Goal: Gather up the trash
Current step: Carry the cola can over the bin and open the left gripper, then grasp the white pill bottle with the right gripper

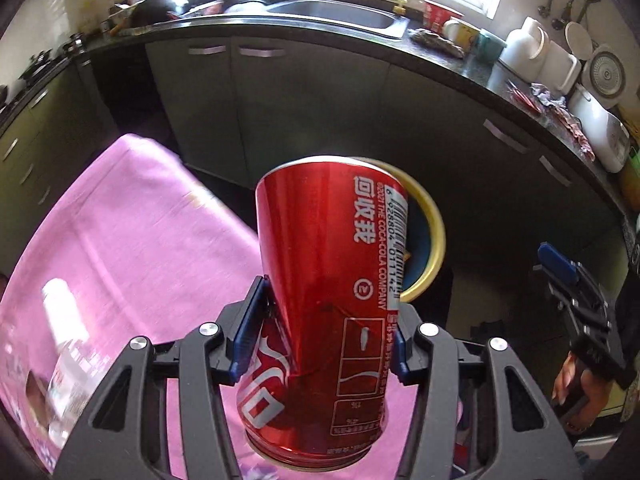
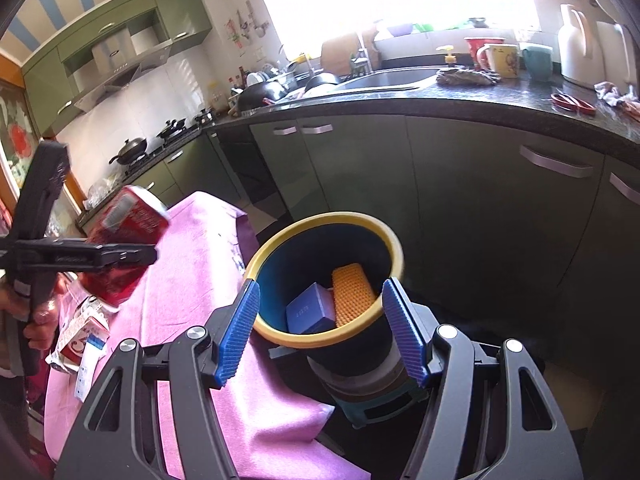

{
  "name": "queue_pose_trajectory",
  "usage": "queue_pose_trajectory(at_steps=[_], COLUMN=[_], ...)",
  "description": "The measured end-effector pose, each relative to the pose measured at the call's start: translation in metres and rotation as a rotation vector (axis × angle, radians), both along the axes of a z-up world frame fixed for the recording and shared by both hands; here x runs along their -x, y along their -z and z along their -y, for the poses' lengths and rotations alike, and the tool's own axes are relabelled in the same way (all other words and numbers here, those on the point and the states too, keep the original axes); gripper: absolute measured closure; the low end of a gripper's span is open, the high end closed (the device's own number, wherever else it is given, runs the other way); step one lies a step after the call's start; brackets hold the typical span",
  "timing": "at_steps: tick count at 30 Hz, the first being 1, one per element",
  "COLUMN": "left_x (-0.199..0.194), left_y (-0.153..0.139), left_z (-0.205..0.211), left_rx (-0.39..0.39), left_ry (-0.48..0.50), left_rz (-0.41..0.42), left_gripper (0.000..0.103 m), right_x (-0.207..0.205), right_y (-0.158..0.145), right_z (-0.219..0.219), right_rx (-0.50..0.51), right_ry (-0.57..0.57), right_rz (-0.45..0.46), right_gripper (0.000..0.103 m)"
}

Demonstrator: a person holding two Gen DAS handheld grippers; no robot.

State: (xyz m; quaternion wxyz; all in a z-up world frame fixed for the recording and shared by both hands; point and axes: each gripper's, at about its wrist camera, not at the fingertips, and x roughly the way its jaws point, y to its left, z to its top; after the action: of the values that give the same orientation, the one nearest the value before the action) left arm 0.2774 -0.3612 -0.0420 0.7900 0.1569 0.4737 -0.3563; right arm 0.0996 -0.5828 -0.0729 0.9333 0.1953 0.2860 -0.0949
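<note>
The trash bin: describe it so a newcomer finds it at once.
Look past the right edge of the pink cloth, before the grey-green cabinets. There stands the trash bin, dark and round with a yellow rim, between the right tool's fingers. Only it holds an orange sponge and a blue box.

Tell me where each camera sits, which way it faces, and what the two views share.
Left wrist: on the left gripper, looking down along its fingers at the red can clamped between them, over the pink cloth; the right gripper and its hand show at the right edge.
Right wrist: on the right gripper, looking down into the bin between its fingers; the left gripper and its hand show at left.
Shared: can, bin, cloth, sink and counter.
</note>
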Motion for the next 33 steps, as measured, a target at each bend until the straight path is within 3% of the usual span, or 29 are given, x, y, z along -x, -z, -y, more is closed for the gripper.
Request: queue_pose_trajectory(at_steps=[9, 11, 16, 18, 23, 27, 33], left_x=[-0.033, -0.036, -0.030, -0.020, 0.027, 0.059, 0.110], left_y=[0.054, 0.064, 0.056, 0.036, -0.017, -0.042, -0.065], left_z=[0.115, 0.128, 0.120, 0.098, 0.004, -0.079, -0.209], left_rx=[-0.086, -0.102, -0.041, 0.026, 0.206, 0.276, 0.320], left_ry=[0.034, 0.026, -0.009, -0.023, -0.082, -0.181, -0.414], left_rz=[-0.058, -0.054, -0.002, 0.052, 0.239, 0.350, 0.482], left_gripper=[0.051, 0.030, 0.028, 0.027, 0.012, 0.012, 0.011], right_x=[0.027, 0.028, 0.024, 0.021, 0.009, -0.005, -0.028], right_y=[0.003, 0.004, 0.006, 0.006, 0.002, -0.006, -0.017], right_z=[0.041, 0.044, 0.045, 0.041, 0.018, -0.015, -0.081], right_rx=[-0.060, -0.068, -0.072, -0.067, -0.047, -0.011, 0.029], right_ry=[0.073, 0.076, 0.065, 0.057, 0.001, -0.075, -0.224], right_rz=[0.027, 0.024, 0.016, 0.015, 0.008, 0.002, -0.003], right_gripper=[0.039, 0.039, 0.039, 0.039, 0.039, 0.039, 0.038])
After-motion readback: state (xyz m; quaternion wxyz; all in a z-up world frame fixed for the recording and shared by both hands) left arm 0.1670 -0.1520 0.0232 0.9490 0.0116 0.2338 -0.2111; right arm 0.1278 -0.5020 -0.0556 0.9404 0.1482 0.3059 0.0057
